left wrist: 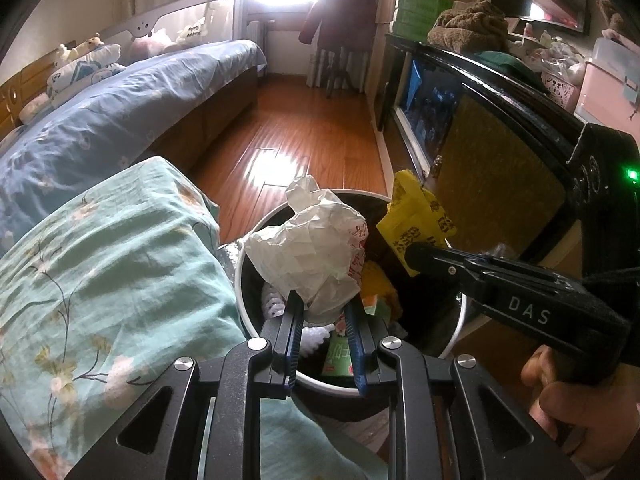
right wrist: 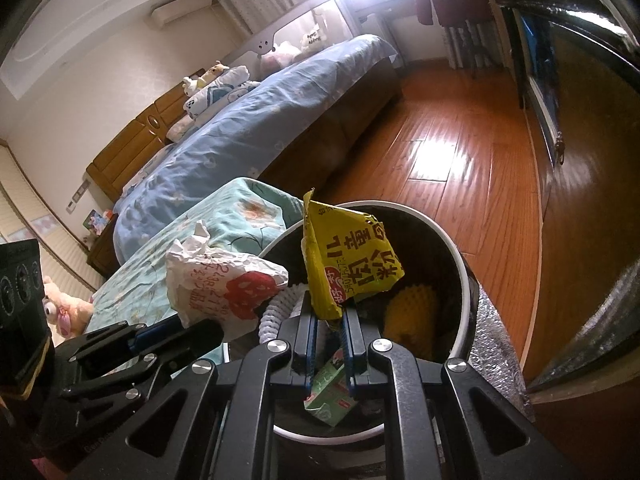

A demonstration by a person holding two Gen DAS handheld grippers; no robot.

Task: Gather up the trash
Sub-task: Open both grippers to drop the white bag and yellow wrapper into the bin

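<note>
A round trash bin with a white rim [left wrist: 460,320] [right wrist: 460,264] stands on the wood floor beside the bed. My left gripper [left wrist: 322,312] is shut on a crumpled white paper wrapper [left wrist: 312,252] [right wrist: 216,284] and holds it over the bin's left side. My right gripper [right wrist: 330,316] is shut on a yellow snack packet [right wrist: 348,256] [left wrist: 416,212] and holds it above the bin's opening. Inside the bin lie a green carton [right wrist: 328,392] [left wrist: 340,352], a yellow spiky ball [right wrist: 412,312] and a white ribbed piece [right wrist: 276,312].
A teal floral quilt [left wrist: 100,272] lies close on the left, touching the bin's side. A bed with a blue cover [left wrist: 112,120] runs behind it. A dark cabinet [left wrist: 500,160] stands on the right. Wood floor [left wrist: 296,128] stretches toward the window.
</note>
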